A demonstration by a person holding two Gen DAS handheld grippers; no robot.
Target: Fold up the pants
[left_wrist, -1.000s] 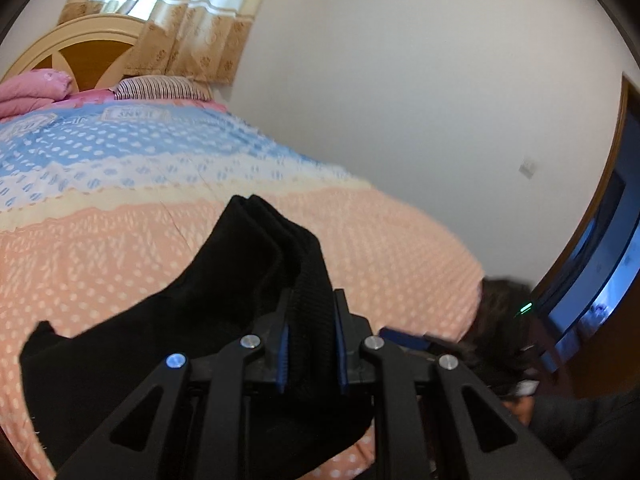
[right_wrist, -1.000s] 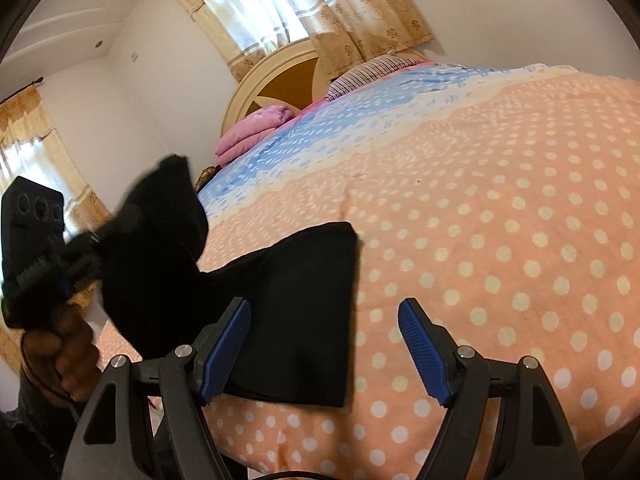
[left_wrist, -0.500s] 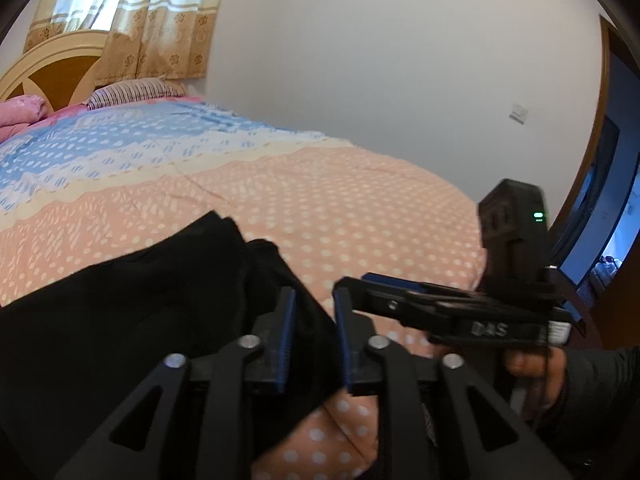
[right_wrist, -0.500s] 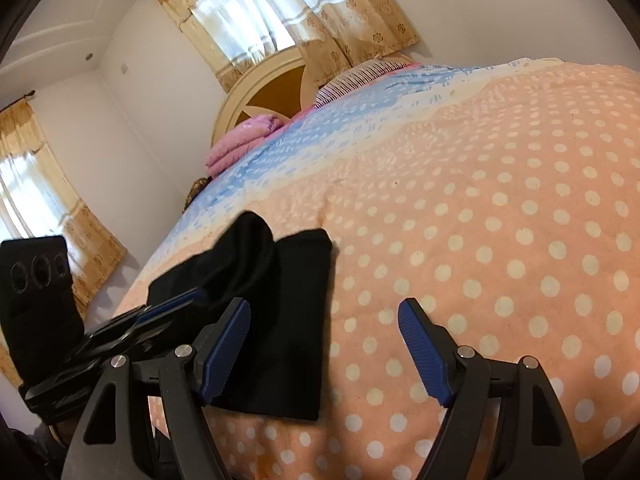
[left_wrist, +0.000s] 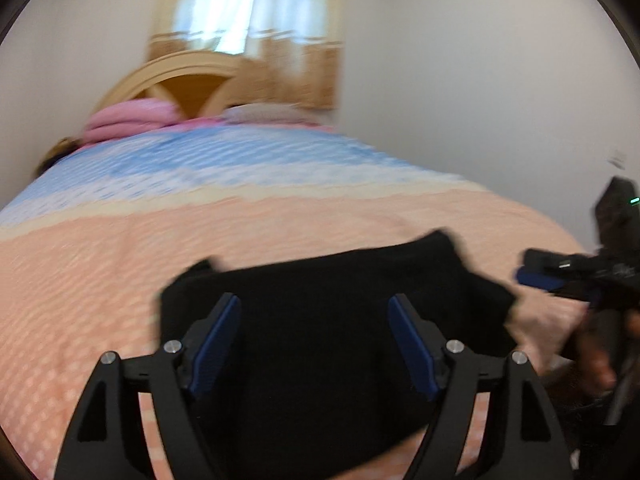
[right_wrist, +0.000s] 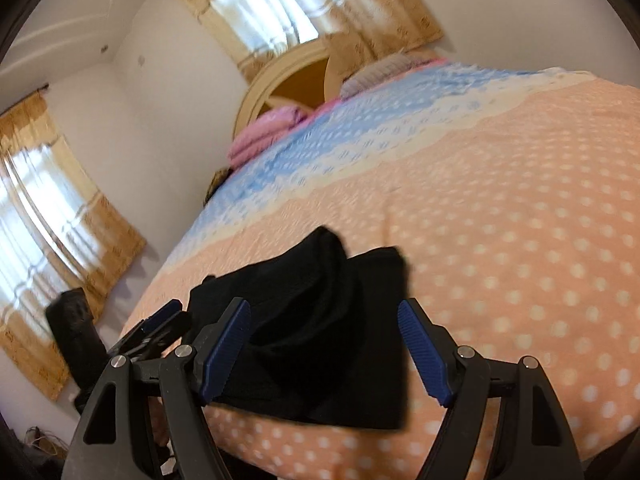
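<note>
The pants (right_wrist: 320,332) lay folded at the near edge of the bed (right_wrist: 520,240), one corner humped up. The left gripper (left_wrist: 314,344) had just been opening, nothing between its jaws; the right gripper (right_wrist: 324,352) gaped wide, empty. That loose hump could flop open, or the bundle slide off the edge.
</note>
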